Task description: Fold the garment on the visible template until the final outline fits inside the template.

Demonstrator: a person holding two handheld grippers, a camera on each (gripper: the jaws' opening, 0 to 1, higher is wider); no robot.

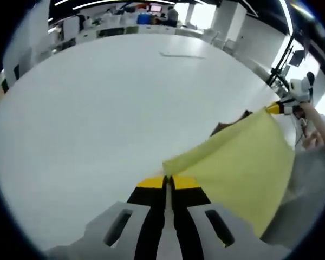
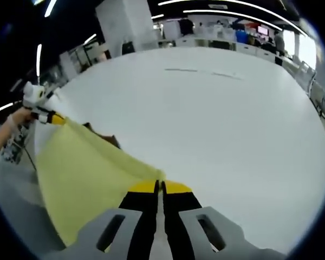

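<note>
A pale yellow garment (image 1: 244, 168) hangs stretched between my two grippers above the white table (image 1: 108, 119). In the left gripper view my left gripper (image 1: 167, 182) is shut on one corner, and the right gripper (image 1: 279, 108) holds the far corner, with a hand behind it. In the right gripper view my right gripper (image 2: 160, 187) is shut on a corner of the garment (image 2: 81, 173), and the left gripper (image 2: 50, 117) pinches the other end at the left. A faint thin line (image 1: 181, 54) (image 2: 203, 72) marks the far tabletop.
Something dark brown (image 1: 227, 128) (image 2: 105, 139) peeks out behind the garment's top edge. Desks, a white pillar (image 2: 127, 24) and ceiling lights stand beyond the table's far edge. A person's arm (image 1: 322, 127) and grey clothing are at the right.
</note>
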